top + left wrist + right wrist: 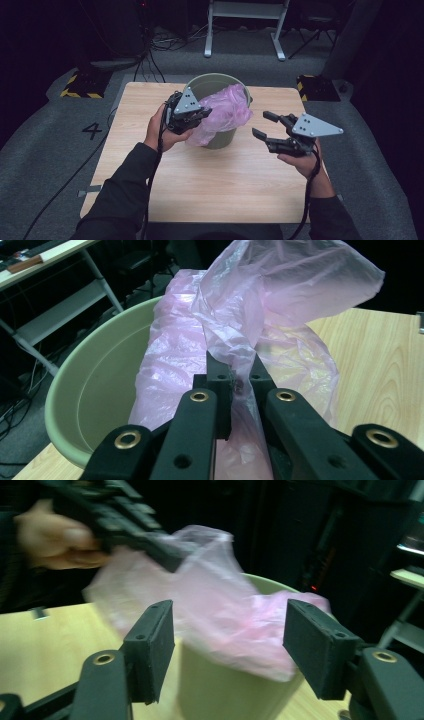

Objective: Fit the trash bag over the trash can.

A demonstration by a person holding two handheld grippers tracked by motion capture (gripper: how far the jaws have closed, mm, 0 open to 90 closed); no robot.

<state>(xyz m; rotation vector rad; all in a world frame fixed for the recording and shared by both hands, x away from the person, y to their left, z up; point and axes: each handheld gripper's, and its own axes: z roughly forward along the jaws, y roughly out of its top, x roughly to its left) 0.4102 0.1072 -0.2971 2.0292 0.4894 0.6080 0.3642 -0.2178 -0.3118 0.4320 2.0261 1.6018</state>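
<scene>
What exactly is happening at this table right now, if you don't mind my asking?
A person is fitting a pink plastic bag to a green bucket standing on the wooden table. The left gripper is shut on a fold of the bag, holding it at the bucket's near rim. The right gripper is open beside the bucket, apart from it, holding nothing. The bag is bunched over the rim, not yet spread.

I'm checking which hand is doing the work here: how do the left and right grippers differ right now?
The left gripper is shut on the pink plastic bag; the right gripper is open and holds nothing. The left gripper sits at the rim of the green bucket, touching the bag, while the right gripper hangs apart from both, over the wooden table. Both are black, hand-held, with a grey plate on top.
</scene>
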